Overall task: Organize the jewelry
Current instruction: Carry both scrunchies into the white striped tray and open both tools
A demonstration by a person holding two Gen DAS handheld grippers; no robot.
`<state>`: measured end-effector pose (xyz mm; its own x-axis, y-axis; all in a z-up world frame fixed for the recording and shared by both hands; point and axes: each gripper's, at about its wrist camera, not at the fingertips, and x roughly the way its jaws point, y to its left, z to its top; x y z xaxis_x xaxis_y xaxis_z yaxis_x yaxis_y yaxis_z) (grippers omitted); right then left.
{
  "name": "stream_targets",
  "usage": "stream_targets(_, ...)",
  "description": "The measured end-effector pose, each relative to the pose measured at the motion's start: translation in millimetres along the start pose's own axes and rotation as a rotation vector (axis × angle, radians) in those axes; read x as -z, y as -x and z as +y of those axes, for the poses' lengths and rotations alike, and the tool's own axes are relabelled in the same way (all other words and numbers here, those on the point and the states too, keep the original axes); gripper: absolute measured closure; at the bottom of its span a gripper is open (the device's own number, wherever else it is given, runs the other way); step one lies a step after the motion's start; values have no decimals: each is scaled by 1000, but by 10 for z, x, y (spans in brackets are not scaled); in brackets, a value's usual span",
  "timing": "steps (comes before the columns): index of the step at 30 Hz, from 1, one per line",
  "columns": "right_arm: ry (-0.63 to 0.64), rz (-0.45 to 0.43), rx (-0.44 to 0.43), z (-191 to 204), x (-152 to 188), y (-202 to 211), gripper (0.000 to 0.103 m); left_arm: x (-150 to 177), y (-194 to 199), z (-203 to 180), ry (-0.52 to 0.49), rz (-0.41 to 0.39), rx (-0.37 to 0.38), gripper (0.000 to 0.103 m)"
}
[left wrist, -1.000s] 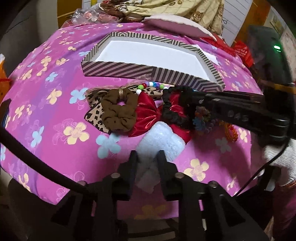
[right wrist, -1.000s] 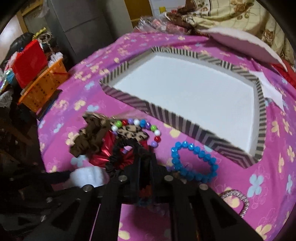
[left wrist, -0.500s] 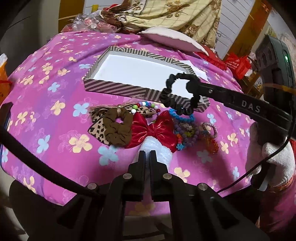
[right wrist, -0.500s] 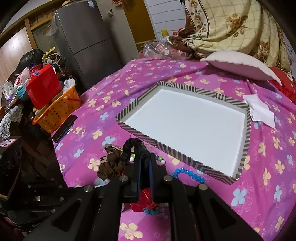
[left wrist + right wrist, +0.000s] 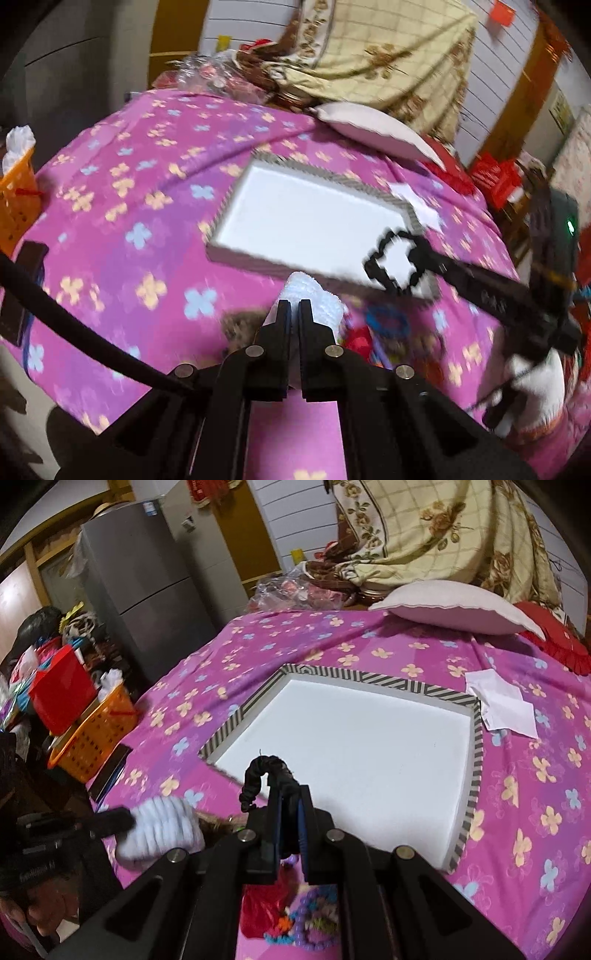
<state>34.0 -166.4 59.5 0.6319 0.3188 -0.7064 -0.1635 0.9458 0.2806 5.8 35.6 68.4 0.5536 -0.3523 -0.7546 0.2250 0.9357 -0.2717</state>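
The right gripper [image 5: 290, 794] is pinching a black scrunchie [image 5: 264, 771], its jaws pressed together on the fabric. In the left wrist view the scrunchie [image 5: 397, 260] is hanging as an open loop off the tip of the right gripper [image 5: 424, 254], held in the air above the near right corner of the striped box [image 5: 236, 210]. The loop's plane is facing the left camera, and its long axis is running roughly along the gripper fingers (the frame is blurred, so this is approximate). The right gripper is reaching in from the right side, angled down toward the box; the white gloved right hand [image 5: 532, 391] is gripping its handle.

The left gripper [image 5: 294, 308] is clamping a white fluffy scrunchie [image 5: 317, 299], jaws nearly touching around it. From the right wrist view the white fluffy scrunchie [image 5: 162, 829] is sitting lifted at the near left of the striped box [image 5: 476, 746], apart from its rim.

The remaining jewelry, including a blue bead bracelet [image 5: 388, 319] and a red bow [image 5: 360, 339], is lying on the pink floral cloth [image 5: 122, 206] just in front of the box. A white paper [image 5: 502, 705] is lying beside the box's far right corner.
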Motion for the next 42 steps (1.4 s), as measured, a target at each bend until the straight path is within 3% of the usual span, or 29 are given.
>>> stream_targets(11,-72,99,2,-18,-250,-764,95,-671,-742,332,89,18,-100,78)
stream_targets(21,-141,209,-2,-78,-192,-1425,95,-754,-1223,507,107,66,-153,78)
stream_targets(26,-139,222,6,-61,-186,-1516,92,-743,-1303,515,98,67,-176,78)
stream_targets(30,-130,214,19,-55,-182,-1454,75,-752,-1334,515,96,57,-186,78)
stream_targets(34,-137,192,26,-80,-176,-1287,68,-750,-1332,509,98,45,-186,77)
stream_targets(40,-109,152,50,-55,-130,-997,60,-713,-1129,514,109,20,-159,54)
stream_targets(42,-108,136,52,-42,-96,-887,59,-670,-1051,493,98,19,-162,52)
